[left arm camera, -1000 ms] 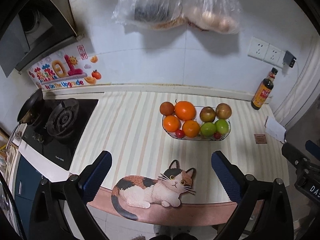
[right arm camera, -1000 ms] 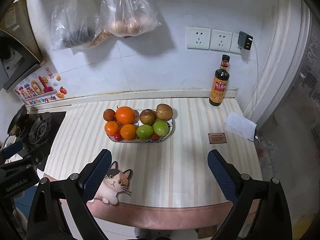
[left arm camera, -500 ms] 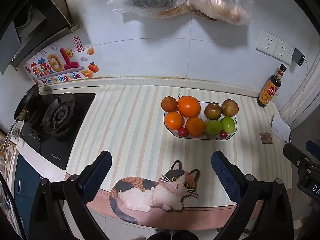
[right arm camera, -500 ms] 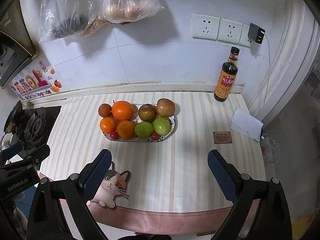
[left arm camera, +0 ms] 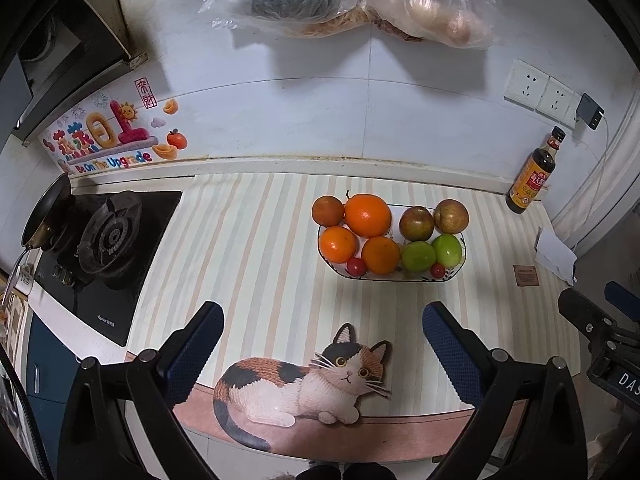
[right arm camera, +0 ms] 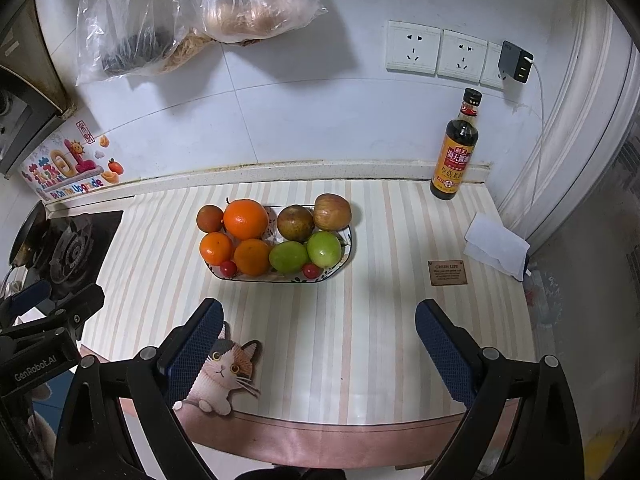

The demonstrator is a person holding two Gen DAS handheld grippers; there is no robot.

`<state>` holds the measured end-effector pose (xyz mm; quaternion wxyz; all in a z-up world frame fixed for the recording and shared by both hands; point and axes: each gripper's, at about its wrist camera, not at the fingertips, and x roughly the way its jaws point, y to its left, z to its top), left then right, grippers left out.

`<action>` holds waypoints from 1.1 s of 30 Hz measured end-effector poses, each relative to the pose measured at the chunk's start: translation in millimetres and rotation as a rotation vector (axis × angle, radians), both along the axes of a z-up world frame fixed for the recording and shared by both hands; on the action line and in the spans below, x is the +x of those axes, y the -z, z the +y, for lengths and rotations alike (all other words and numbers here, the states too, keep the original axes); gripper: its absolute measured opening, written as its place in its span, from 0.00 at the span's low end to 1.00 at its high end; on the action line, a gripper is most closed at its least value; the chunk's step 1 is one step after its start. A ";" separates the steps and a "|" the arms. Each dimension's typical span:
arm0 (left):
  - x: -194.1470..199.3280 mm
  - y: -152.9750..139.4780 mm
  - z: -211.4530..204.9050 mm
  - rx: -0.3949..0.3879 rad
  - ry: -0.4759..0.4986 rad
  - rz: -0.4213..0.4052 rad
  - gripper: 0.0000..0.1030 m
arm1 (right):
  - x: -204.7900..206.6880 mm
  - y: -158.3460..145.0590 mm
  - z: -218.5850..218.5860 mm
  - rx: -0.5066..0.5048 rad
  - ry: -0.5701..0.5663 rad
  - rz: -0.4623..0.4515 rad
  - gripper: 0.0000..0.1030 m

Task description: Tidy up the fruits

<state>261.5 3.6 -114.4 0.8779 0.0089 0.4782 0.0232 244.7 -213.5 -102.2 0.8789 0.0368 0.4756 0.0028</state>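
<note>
My left tool (left arm camera: 322,330) hangs wide apart and empty over the cat (left arm camera: 304,384) on the bench (left arm camera: 248,248), with the fruit bowl (left arm camera: 390,276) beyond it.

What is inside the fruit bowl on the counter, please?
The bowl holds three oranges, two green fruits, three brownish round fruits and two small red ones. Its floor is mostly covered, so anything beneath them is hidden.
</note>
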 end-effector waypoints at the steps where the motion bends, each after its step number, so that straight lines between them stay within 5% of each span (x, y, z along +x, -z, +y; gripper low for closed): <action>1: -0.2 -0.3 -0.4 0.000 0.000 -0.001 0.99 | -0.1 0.3 -1.0 0.002 0.001 0.000 0.96; 33: -6.3 -3.3 -1.0 -0.012 0.027 -0.005 0.99 | -9.8 -2.5 3.9 0.002 -0.025 0.005 0.96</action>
